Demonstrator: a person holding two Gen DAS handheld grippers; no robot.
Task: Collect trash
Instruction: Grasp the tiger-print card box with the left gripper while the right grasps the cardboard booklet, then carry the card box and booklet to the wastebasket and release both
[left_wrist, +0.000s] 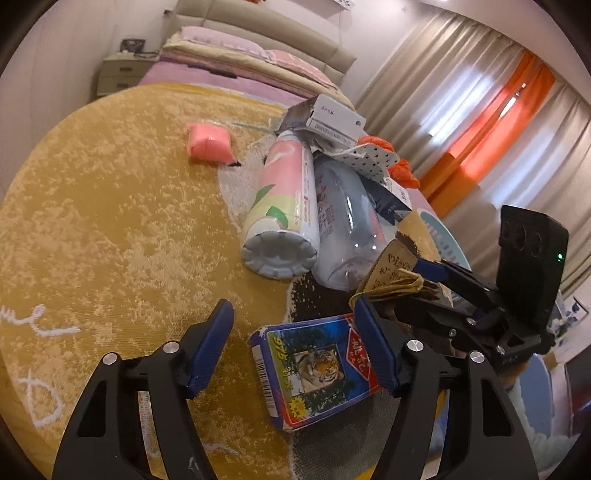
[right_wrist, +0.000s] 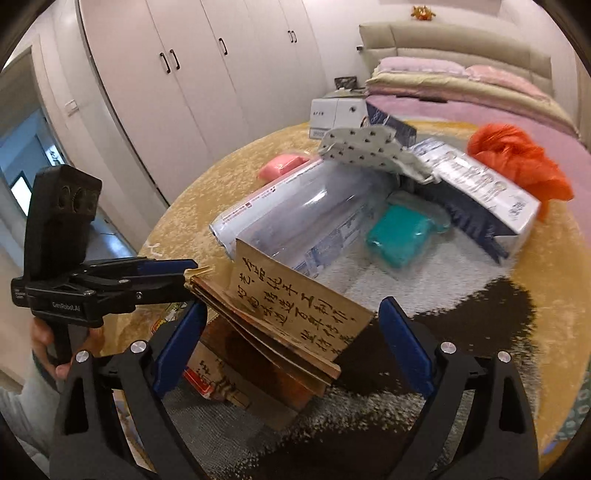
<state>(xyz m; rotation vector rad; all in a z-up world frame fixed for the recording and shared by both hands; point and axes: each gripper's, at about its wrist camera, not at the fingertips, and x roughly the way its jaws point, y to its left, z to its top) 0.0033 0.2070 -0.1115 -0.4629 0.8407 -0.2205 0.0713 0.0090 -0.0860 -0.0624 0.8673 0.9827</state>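
Both grippers tilted down; left gripper (left_wrist: 295, 328); right gripper (right_wrist: 291, 325)

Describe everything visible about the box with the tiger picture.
The tiger box is a small flat carton, apparently glossy cardboard, blue-edged with a tiger photo, a red diamond label, green foliage print and a barcode on one side. It lies flat, face up, closed and slightly skewed on the yellow rug. The left hand-held gripper straddles its upper end, open, one finger over its corner.

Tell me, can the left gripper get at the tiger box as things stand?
Probably yes. The left gripper is open right over the tiger box, with nothing lying on it.
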